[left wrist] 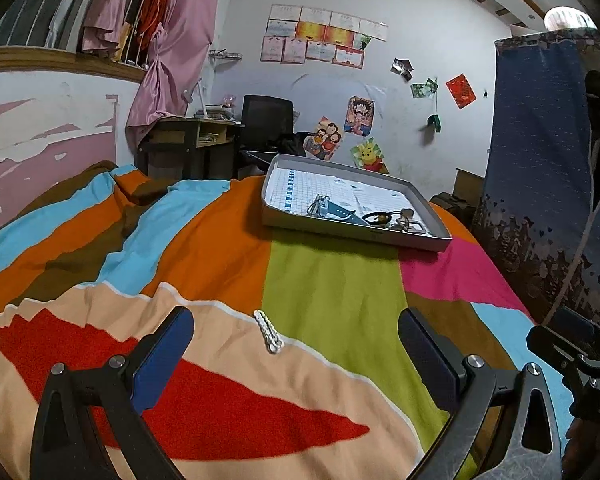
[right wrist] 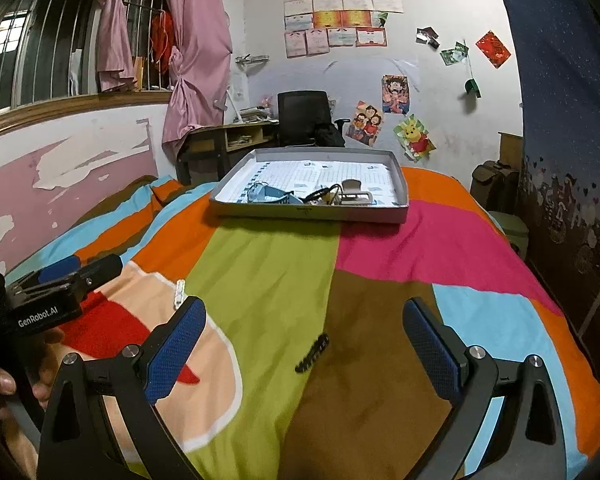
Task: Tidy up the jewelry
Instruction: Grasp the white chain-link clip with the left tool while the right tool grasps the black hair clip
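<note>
White chain [left wrist: 269, 332] ahead of spread left gripper [left wrist: 296, 354] | black chain [right wrist: 312, 354] between spread right gripper [right wrist: 304, 344] fingers

A bed [right wrist: 268, 264] carries everything, covered by a bedspread [left wrist: 332, 280] in blocks of orange, lime green, pink, brown, light blue, peach and red. Toward its far end lies a shallow grey tray [right wrist: 312, 213], lined with printed paper and holding a small heap of jewelry [right wrist: 328, 196]. Nearer, a short white chain [left wrist: 269, 332] lies on the peach patch at the edge of the green. A dark chain [right wrist: 312, 356] lies where green meets brown.
</note>
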`<state>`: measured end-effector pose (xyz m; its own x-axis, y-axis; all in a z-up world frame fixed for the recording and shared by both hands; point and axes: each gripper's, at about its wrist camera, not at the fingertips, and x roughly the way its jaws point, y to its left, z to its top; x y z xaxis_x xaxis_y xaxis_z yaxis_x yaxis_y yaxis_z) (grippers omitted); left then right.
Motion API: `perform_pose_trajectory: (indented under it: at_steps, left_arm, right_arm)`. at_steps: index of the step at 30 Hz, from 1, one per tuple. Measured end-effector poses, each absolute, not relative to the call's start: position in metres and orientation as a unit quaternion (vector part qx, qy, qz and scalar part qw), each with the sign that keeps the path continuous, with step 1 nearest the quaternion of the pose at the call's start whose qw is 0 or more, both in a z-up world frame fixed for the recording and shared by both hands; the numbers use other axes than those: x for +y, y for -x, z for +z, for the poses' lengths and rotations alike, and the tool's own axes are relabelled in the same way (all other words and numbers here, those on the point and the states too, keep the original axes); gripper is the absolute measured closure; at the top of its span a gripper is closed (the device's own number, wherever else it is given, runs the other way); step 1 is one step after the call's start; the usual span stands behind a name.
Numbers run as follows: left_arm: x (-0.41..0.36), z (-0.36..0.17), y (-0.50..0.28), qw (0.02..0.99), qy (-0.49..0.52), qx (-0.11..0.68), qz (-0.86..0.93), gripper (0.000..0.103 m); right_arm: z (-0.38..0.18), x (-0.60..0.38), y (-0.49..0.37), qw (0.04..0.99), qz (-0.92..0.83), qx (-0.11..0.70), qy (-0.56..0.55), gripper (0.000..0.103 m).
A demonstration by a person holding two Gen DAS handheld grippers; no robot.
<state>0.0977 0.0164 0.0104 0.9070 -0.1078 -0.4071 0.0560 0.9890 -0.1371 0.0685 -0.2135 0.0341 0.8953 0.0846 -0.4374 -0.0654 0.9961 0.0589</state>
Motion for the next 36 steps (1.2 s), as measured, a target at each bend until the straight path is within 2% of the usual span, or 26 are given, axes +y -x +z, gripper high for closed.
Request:
perform_pose_trajectory:
  at_steps: [20, 33, 36]
  left_arm:
    - [0.032, -0.022, -0.179, 0.968, 0.060, 0.244, -0.025, 0.000]
    - [0.036, -0.064, -0.223, 0.924, 0.086, 0.362, -0.084, 0.000]
    - [0.036, -0.068, -0.224, 0.920, 0.091, 0.367, -0.101, 0.011]
  right_arm:
    - [0.009, -0.202, -0.149, 0.972, 0.026, 0.230, -0.028, 0.006]
    - [-0.040, -0.207, -0.172, 0.944, 0.052, 0.322, -0.052, 0.006]
    - [-0.056, -0.204, -0.176, 0.934, 0.068, 0.345, -0.060, 0.008]
